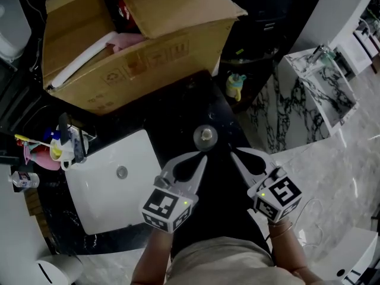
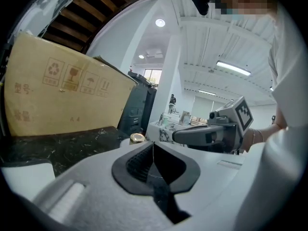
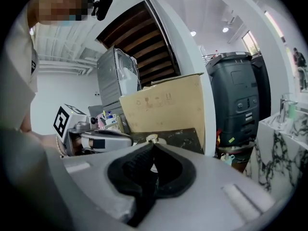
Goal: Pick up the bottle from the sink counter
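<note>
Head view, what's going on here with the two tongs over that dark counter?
A person holds tongs in each hand above a dark counter beside a white sink. The left tongs and right tongs are both shut and empty, with their tips pointing toward a small gold-capped bottle standing on the counter just ahead. Neither touches it yet. A cardboard box sits behind the bottle.

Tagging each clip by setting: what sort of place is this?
Probably a bathroom-fixture showroom or warehouse hall, not a home: a white sink in a black counter, a second marble-patterned vanity nearby, and a cardboard box on the counter.
</note>
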Available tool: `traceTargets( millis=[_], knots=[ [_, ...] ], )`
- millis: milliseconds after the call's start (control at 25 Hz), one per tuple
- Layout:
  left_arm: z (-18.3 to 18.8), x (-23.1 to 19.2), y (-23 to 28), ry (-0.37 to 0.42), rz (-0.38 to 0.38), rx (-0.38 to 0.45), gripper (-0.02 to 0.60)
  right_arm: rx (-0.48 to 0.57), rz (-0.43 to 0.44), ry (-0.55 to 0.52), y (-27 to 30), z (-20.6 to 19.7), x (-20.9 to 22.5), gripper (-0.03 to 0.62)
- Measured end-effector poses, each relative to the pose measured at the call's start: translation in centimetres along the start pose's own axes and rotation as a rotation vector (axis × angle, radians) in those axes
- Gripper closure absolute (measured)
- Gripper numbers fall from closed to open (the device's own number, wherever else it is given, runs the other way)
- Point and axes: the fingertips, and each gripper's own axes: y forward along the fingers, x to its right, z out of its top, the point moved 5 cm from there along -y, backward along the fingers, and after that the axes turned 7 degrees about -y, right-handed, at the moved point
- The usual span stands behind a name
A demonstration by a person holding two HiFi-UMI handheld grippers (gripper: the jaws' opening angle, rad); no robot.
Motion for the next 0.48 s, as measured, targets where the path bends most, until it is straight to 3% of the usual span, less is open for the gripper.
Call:
traceTargets(
  millis=[160, 480],
  knots=[
    [-0.7, 0.5, 0.6, -0.006, -0.007, -0.028, 0.578, 0.034, 0.046, 0.042, 0.2, 0.0, 0.0, 0.591],
    [-2.2, -0.1, 1.3, -0.031, 0.047, -0.103, 0.578, -0.017, 0.046, 0.031, -0.5, -1.3, 1.1, 0.591]
  ],
)
